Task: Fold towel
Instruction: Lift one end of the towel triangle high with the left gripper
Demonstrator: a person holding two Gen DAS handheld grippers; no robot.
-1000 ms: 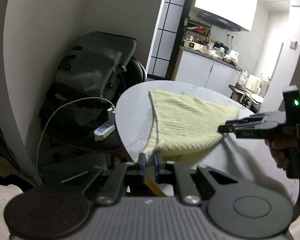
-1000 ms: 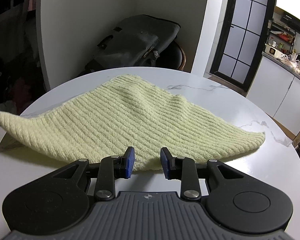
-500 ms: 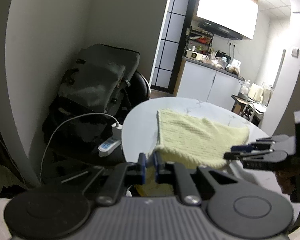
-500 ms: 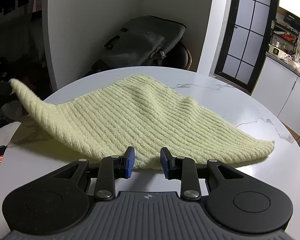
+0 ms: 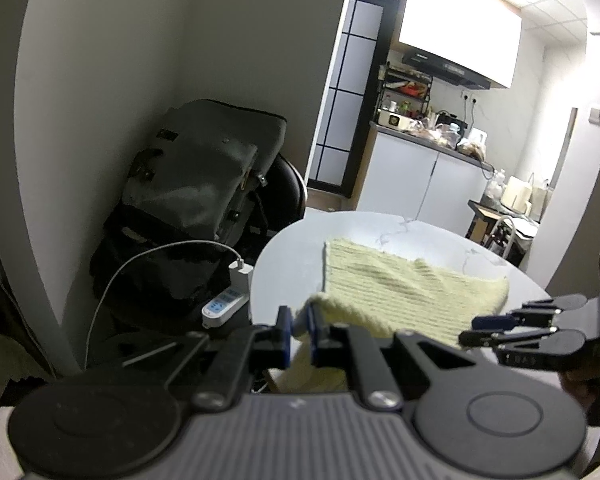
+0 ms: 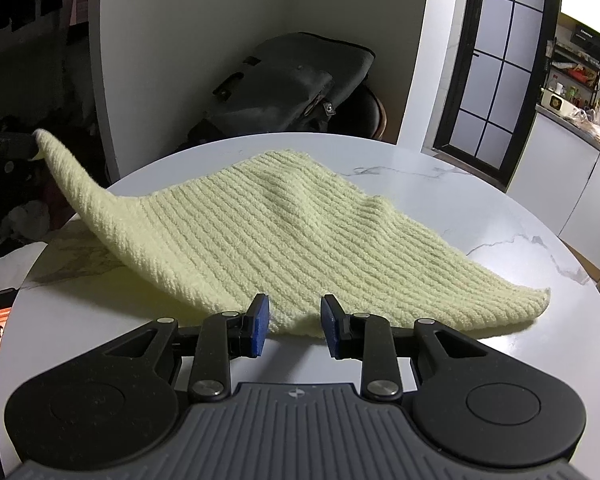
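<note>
The pale yellow ribbed towel (image 6: 284, 232) lies spread over the round white marble bench (image 6: 460, 200), mostly in a single layer as far as the right wrist view shows, with a soft hump near its middle. One corner is lifted off the bench past the left edge: the left gripper (image 5: 298, 330) has its blue-padded fingers (image 5: 284, 332) pressed together on that corner, and the cloth rises from the bench to the pinch in a taut slope. The other three corners rest on the bench, the right one near the right edge.

The right gripper (image 6: 294, 322) hovers low at the near edge of the towel, its fingers (image 6: 260, 320) spread apart with the hem just in front of them and nothing between them. In the left wrist view the same gripper (image 5: 520, 330) shows from the side, level with the towel's near edge.

No finished crease shows anywhere, so the fold itself is left to make. With one near corner gripped and raised and the other near part not yet in the right fingers, my judgement is that the work stands at the gathering of the near edge; carrying that edge over to the far edge, laying it down and squaring the layers would remain. The soft knit sags, so a one-sided lift could drag it askew.
</note>
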